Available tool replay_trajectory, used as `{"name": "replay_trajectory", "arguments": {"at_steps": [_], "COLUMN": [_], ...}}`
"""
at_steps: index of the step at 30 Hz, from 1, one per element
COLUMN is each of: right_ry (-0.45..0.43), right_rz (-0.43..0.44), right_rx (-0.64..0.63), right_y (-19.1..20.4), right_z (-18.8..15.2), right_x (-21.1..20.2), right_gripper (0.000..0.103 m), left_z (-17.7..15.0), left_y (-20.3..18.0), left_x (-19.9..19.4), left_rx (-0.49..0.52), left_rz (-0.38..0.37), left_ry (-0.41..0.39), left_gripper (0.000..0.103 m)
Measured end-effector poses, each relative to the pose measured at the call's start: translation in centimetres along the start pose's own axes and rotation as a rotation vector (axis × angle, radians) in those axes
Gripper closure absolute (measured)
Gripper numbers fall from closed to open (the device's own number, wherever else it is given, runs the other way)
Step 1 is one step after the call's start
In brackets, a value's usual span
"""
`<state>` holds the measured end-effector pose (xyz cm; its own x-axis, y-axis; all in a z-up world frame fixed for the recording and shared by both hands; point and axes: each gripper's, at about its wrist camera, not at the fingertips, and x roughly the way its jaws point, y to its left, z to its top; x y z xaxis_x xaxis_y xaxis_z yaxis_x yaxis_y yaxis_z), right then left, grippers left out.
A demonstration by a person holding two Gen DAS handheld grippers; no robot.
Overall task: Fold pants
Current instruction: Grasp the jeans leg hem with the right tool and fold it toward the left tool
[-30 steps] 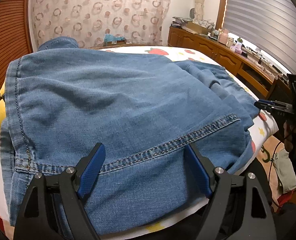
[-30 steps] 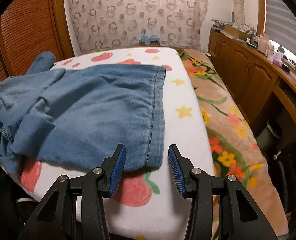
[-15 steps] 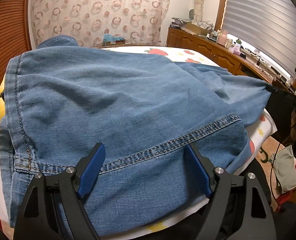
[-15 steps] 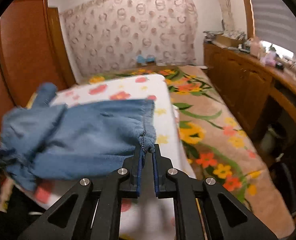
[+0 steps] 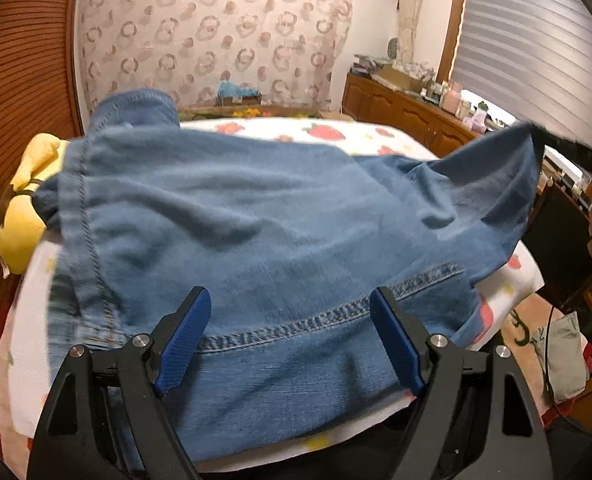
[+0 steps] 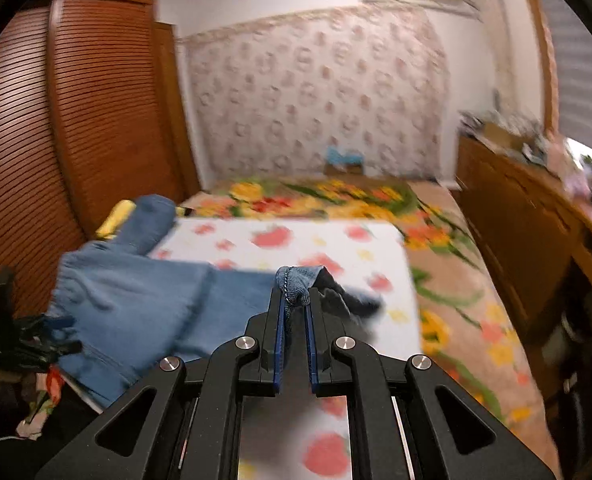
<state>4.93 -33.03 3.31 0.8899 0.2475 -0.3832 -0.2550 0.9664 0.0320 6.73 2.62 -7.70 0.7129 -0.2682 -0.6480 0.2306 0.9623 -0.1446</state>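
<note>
Bedroom with a patterned curtain (image 5: 216, 40) at the back, and a bed with a white strawberry-print sheet (image 5: 335, 134) over a floral bedcover (image 6: 335, 196). Lying on that sheet, the blue denim pants (image 5: 276, 220), spreading mostly flat over its near and left part and reaching toward a yellow cloth (image 5: 28, 216) at the far left corner. Being grasped at one leg hem (image 6: 296, 280) by the right gripper (image 6: 295, 320), clenched tight on a small bunch of denim and holding it raised clear above the sheet, with that leg hanging as a slanted flap on the right of the left wrist view. Holding the left gripper (image 5: 288, 340) released, jaws standing wide, low over the near part of the pants beside a stitched seam, grasping nothing; touching the cloth or not, impossible telling. Judging from this, only starting the first fold: no layer lying neatly doubled over yet, soft wrinkles showing in the middle, far end bunching a little. Remaining, most probably: carrying the raised leg across onto the other one, laying it down with edges matching, smoothing, then folding the length over once or twice into a compact stack.
</note>
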Motion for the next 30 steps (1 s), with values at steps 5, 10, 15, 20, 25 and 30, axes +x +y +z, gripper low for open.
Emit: {"name": "replay_trajectory", "arguments": {"at_steps": [5, 10, 15, 20, 25, 30], "right_ry": [-0.060, -0.057, 0.019, 0.075, 0.141, 0.226], "right_rz": [0.132, 0.306, 0.372, 0.336, 0.279, 0.259], "right_rx": [-0.139, -0.259, -0.329, -0.327, -0.299, -0.267], "right_y": [7.1, 14.8, 19.6, 19.3, 19.8, 19.3], "right_z": [4.6, 7.1, 6.7, 5.9, 6.7, 5.9], "right_x": [0.0, 1.3, 3.8, 5.6, 8.4, 10.7], "right_gripper": [0.094, 0.094, 0.078, 0.066, 0.065, 0.065], "left_z": [0.4, 0.3, -0.1, -0.5, -0.7, -1.4], "left_y": [0.3, 1.4, 2.6, 3.4, 3.9, 3.7], "left_x": [-2.4, -4.7, -5.6, -5.6, -4.7, -3.1], "left_rx": [0.003, -0.010, -0.020, -0.036, -0.049, -0.031], "left_rz": [0.010, 0.022, 0.040, 0.049, 0.046, 0.031], "left_ry": [-0.049, -0.091, -0.100, -0.095, -0.081, -0.054], "left_gripper": [0.021, 0.021, 0.021, 0.021, 0.021, 0.023]}}
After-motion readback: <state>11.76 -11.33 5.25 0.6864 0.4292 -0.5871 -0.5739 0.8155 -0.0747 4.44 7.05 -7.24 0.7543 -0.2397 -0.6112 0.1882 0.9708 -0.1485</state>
